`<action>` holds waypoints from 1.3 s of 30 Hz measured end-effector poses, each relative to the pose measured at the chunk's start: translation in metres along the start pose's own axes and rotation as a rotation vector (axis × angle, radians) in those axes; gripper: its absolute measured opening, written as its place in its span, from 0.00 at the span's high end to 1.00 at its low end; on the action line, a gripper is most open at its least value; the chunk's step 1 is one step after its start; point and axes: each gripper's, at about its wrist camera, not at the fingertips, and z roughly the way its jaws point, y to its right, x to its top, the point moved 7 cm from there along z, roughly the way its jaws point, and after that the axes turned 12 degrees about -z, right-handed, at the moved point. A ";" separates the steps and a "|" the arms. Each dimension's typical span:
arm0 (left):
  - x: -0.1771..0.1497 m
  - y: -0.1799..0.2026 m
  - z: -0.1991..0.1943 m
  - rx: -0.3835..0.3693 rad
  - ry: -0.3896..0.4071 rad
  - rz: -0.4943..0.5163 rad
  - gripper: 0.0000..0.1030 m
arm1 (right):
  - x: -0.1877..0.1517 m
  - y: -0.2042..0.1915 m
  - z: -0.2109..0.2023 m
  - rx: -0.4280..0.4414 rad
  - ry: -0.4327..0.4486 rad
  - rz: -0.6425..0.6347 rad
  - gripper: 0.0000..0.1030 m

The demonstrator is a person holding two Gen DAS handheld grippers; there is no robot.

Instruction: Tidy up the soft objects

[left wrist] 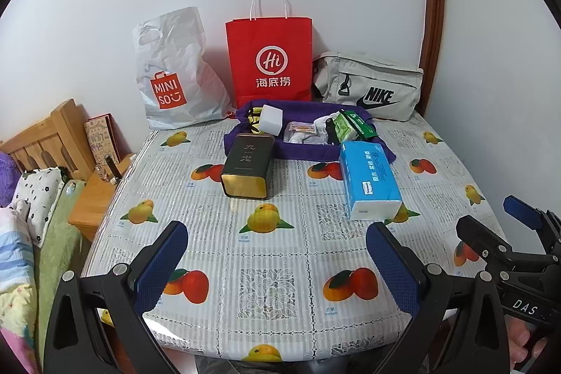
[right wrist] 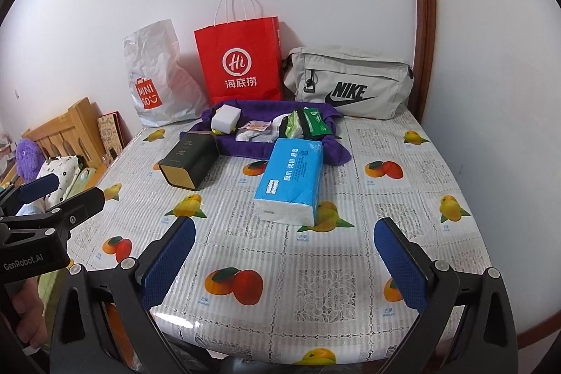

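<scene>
Both grippers, left [left wrist: 277,263] and right [right wrist: 284,260], spread wide, holding nothing. Tissue pack [right wrist: 291,179] lies beside purple cloth [right wrist: 245,148]. If lifted: pinch across narrow sides, gently.

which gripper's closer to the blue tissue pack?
Right, slightly. The blue plastic tissue pack lies just ahead of the open right gripper; from the open left gripper it sits ahead and off to the right.
</scene>
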 end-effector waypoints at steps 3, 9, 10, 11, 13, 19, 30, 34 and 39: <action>0.000 0.000 0.000 0.002 0.000 0.001 0.00 | -0.001 -0.001 0.000 0.001 -0.002 0.002 0.02; 0.000 -0.001 -0.001 0.004 -0.002 -0.001 0.00 | -0.001 -0.001 -0.001 0.001 -0.001 0.001 0.02; 0.000 -0.001 0.000 0.003 -0.002 -0.001 0.00 | -0.002 -0.001 -0.001 0.000 -0.002 0.001 0.02; 0.000 -0.001 0.000 0.003 -0.003 -0.001 0.00 | -0.002 -0.001 -0.001 0.001 -0.002 0.001 0.02; 0.000 -0.001 0.000 0.004 -0.002 0.000 0.00 | -0.001 -0.001 -0.001 0.002 -0.001 0.001 0.02; 0.000 -0.001 -0.001 0.004 -0.001 -0.002 0.00 | -0.001 -0.001 -0.001 0.001 -0.001 0.000 0.02; -0.001 -0.002 0.000 0.005 -0.004 0.002 0.00 | -0.001 -0.002 -0.002 0.002 0.000 -0.002 0.02; -0.001 -0.002 0.000 0.005 -0.003 0.000 0.00 | 0.000 -0.003 -0.001 0.005 0.000 -0.006 0.02; -0.001 -0.002 0.000 0.005 -0.004 0.000 0.00 | -0.001 -0.004 -0.002 0.005 -0.003 -0.008 0.02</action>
